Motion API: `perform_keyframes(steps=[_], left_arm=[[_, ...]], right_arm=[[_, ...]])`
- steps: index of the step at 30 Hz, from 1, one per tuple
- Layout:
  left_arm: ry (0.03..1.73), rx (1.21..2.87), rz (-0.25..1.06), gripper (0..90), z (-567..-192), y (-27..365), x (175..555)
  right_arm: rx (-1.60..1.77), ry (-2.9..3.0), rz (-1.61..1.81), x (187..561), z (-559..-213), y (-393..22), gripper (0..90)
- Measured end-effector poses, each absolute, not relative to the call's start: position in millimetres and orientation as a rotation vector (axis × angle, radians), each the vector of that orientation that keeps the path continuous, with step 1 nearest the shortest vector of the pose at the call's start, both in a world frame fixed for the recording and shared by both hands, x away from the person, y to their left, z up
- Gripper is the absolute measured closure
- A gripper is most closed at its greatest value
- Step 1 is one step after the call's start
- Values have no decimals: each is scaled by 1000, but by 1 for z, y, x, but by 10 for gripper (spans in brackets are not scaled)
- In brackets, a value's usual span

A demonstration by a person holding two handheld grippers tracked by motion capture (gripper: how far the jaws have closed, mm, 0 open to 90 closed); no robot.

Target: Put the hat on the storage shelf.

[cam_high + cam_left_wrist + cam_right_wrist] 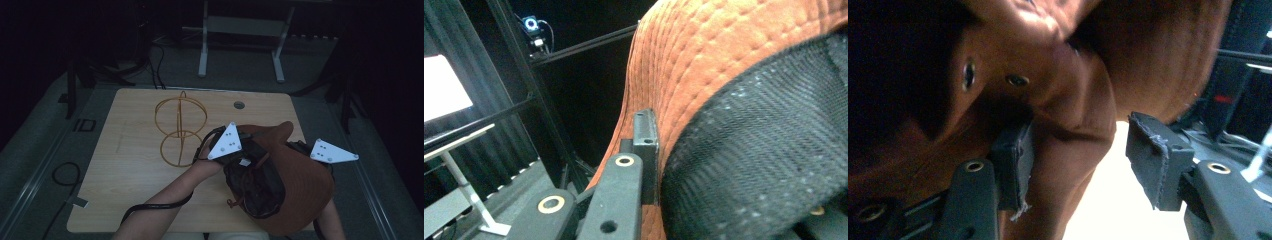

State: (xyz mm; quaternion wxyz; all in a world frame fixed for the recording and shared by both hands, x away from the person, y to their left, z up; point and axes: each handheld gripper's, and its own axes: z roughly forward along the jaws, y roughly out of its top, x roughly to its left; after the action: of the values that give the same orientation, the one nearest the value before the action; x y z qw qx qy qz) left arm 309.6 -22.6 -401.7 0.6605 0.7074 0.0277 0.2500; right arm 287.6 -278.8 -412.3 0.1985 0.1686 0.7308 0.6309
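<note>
Above the desk (125,200), the brown hat (300,200) was pinched at its brim by the left hand-held gripper (646,145); the right hand-held gripper (1083,160) stood spread against its crown. A wire stand (180,130) stood just beside.

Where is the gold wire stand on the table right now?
In the high view, the gold wire stand stands on the wooden table, left of centre toward the far edge, just left of the left gripper and the brown hat.
</note>
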Motion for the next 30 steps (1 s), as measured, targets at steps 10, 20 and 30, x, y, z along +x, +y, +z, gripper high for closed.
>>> perform_keyframes(steps=[10,20,30], left_arm=[[100,1577,609,869,-404,-28,308],[132,1556,616,869,-405,-27,308],[96,1567,587,865,-403,-20,310]], right_arm=[[463,2010,1845,294,-409,-269,465],[506,1966,1834,294,-410,-266,645],[519,1963,1844,291,-411,-269,861]])
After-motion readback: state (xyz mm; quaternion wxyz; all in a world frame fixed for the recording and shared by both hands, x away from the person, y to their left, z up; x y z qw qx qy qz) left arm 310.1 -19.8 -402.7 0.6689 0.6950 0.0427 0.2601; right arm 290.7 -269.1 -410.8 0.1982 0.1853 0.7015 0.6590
